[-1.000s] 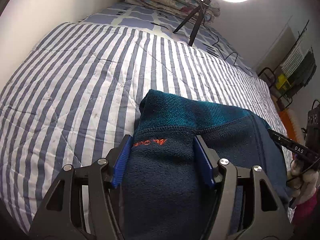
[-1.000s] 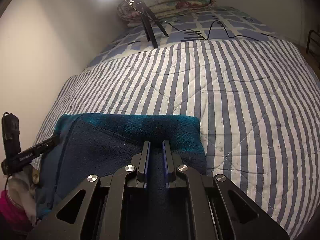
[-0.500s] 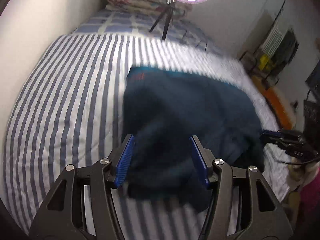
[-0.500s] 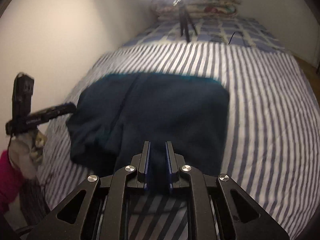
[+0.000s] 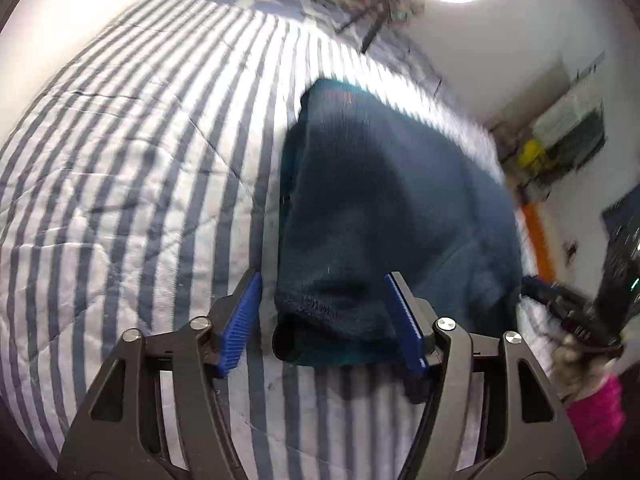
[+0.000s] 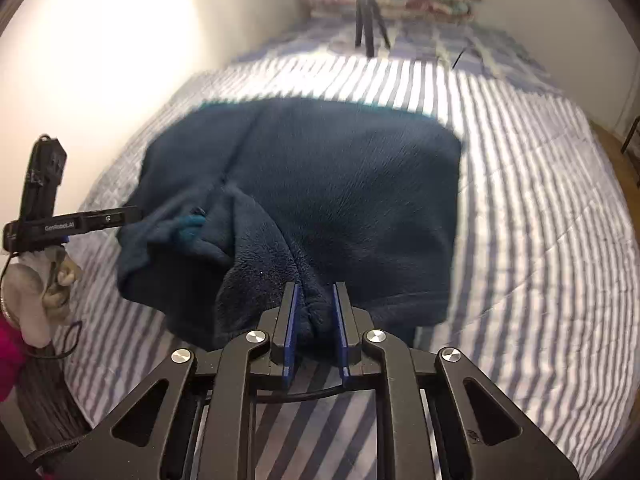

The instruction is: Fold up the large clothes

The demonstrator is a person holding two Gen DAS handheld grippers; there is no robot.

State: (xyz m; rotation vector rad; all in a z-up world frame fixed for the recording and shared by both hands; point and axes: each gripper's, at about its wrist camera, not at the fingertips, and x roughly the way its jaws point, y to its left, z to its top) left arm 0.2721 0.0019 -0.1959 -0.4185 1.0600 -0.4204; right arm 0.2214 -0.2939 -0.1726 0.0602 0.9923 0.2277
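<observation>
Right wrist alone shows fleece (image 6: 320,200) pinched between pads (image 6: 291,320).

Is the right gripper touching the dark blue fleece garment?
Touching: the right wrist view shows the right gripper pinching a bunch of the fleece garment.

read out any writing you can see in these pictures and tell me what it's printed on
"GenRobot.AI": white print on the black bar of the left hand-held gripper, seen from the right wrist view.
Orange embroidery on the dark blue fleece garment: too blurred to read.
Stitching near the fleece hem: illegible.
</observation>
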